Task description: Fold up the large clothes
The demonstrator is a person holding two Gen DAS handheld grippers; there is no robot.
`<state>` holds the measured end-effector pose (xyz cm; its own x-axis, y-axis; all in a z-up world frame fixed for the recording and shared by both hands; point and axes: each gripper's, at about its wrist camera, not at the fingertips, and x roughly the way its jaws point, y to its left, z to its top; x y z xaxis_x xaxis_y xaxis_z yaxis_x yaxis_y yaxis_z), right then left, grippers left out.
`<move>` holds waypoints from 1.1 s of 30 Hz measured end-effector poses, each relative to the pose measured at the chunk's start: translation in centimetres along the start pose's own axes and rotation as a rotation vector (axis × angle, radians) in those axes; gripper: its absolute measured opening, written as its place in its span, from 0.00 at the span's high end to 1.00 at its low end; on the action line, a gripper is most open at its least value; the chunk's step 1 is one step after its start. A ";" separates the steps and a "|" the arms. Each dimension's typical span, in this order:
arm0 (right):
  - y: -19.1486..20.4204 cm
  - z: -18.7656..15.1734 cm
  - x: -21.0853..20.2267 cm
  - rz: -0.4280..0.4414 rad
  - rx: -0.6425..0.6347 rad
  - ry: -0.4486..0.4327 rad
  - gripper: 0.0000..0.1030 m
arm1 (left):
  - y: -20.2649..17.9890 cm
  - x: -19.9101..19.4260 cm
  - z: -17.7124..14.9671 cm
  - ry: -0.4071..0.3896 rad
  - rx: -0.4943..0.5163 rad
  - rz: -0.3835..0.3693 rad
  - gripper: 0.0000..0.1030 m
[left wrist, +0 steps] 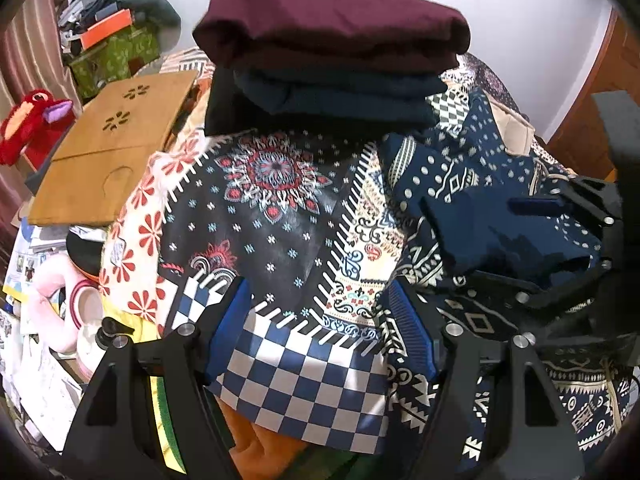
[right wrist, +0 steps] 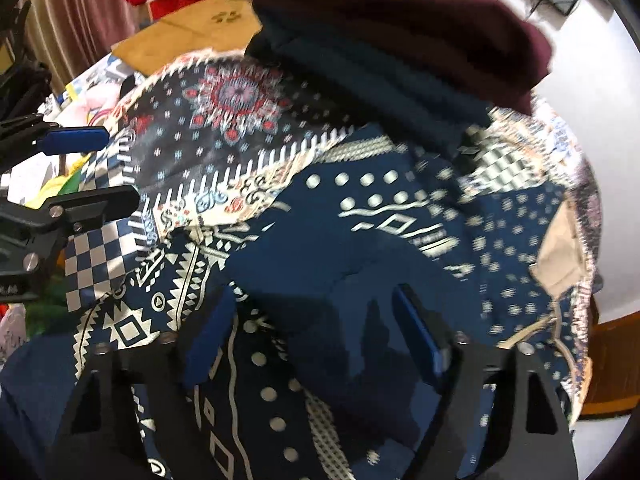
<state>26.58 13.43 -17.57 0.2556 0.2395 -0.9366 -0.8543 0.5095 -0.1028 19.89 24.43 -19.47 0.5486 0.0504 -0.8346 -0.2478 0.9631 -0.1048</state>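
A navy garment with white geometric print (left wrist: 472,208) (right wrist: 360,240) lies crumpled on a patterned bedspread (left wrist: 272,216) (right wrist: 224,120). My left gripper (left wrist: 320,328) is open, its blue pads wide apart over the checkered part of the spread, holding nothing. My right gripper (right wrist: 316,340) is open over the navy garment, its jaws apart with cloth lying between them. It shows at the right edge of the left wrist view (left wrist: 568,236). The left gripper shows at the left edge of the right wrist view (right wrist: 84,168). A stack of folded clothes, maroon (left wrist: 332,20) (right wrist: 400,28) on dark blue (left wrist: 340,92), sits behind.
A brown lap desk (left wrist: 112,148) lies to the left, with a red plush toy (left wrist: 32,124) and a green box (left wrist: 116,56) beyond. A pink plush (left wrist: 56,312) and papers crowd the lower left. A white wall stands behind.
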 end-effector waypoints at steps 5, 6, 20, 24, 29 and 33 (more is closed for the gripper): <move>-1.0 -0.3 0.7 0.063 0.051 0.010 0.72 | -0.7 1.5 -0.6 0.042 0.025 -0.024 0.32; -1.2 -0.4 0.5 0.068 0.058 0.002 0.78 | -0.9 1.8 -0.7 0.051 0.032 -0.029 0.32; -10.1 -3.6 -9.9 -0.023 0.325 -0.295 0.91 | -5.1 5.4 0.3 0.141 0.146 -0.030 0.31; -13.5 -6.1 -14.0 -0.096 0.416 -0.379 0.91 | -5.2 6.1 0.9 0.152 0.127 -0.003 0.31; -16.7 -9.8 -16.9 -0.177 0.530 -0.438 0.91 | -4.8 6.2 1.5 0.142 0.084 0.025 0.31; -19.0 -13.5 -17.0 -0.191 0.638 -0.429 0.91 | -4.1 5.7 1.8 0.121 0.040 0.025 0.31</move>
<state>32.35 -11.46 -4.17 0.6347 0.3321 -0.6977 -0.3868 0.9182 0.0851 25.49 21.25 -22.81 0.4417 0.0449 -0.8960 -0.2266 0.9719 -0.0630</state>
